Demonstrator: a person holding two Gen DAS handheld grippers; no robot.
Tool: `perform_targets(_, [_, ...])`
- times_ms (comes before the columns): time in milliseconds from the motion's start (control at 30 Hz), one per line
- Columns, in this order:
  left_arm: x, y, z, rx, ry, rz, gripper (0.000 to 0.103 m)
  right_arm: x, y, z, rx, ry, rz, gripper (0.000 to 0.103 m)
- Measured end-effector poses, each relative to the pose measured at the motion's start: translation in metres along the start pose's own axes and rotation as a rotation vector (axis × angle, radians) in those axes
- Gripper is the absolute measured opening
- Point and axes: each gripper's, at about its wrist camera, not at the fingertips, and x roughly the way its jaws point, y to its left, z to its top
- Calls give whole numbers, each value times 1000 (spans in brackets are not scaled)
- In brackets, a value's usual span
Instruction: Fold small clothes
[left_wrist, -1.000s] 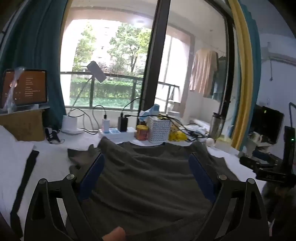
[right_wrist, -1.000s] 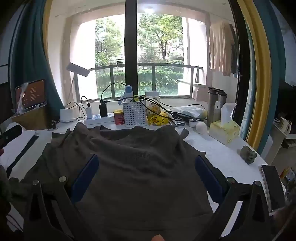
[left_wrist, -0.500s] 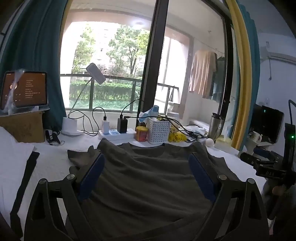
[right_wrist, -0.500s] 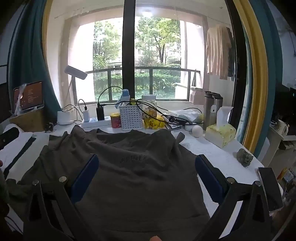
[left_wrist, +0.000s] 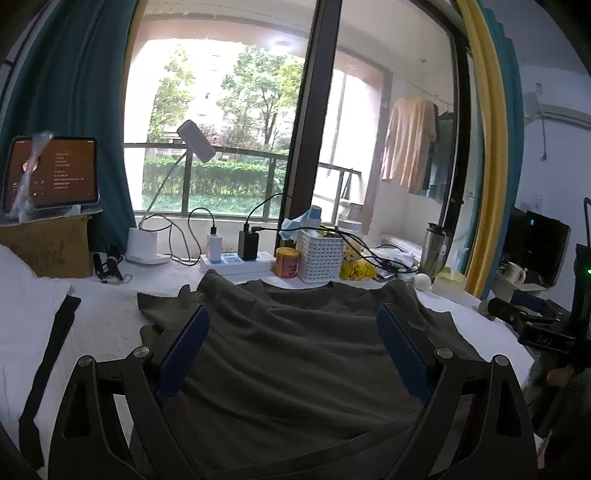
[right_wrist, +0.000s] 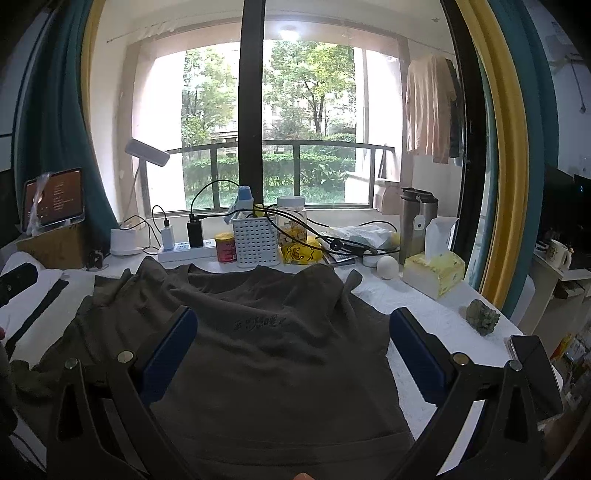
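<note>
We see dark olive T-shirt (right_wrist: 266, 354) spread flat mid-table (right_wrist: 424, 314), collar toward far edge. Left gripper (left_wrist: 291, 354) and right gripper (right_wrist: 291, 350) spread wide, seemingly above cloth, holding nothing.

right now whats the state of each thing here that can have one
left gripper: open, holding nothing
right gripper: open, holding nothing
dark t-shirt: spread on the table, unfolded, rumpled near the collar
tablet: screen lit
chargers: plugged into the power strip
tissue box: tissue sticking up
</note>
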Motion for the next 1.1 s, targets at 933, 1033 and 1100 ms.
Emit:
perform_targets(933, [-3, -3, -2, 24, -9, 24, 94, -3, -1, 0, 19, -12, 6, 102])
perform_targets(1033, [-3, -3, -2, 27, -9, 25, 94, -3, -1, 0, 20, -12, 9, 102])
perform_targets(1100, [-3, -4, -2, 25, -9, 24, 94, -3, 0, 0, 20, -11, 10, 102])
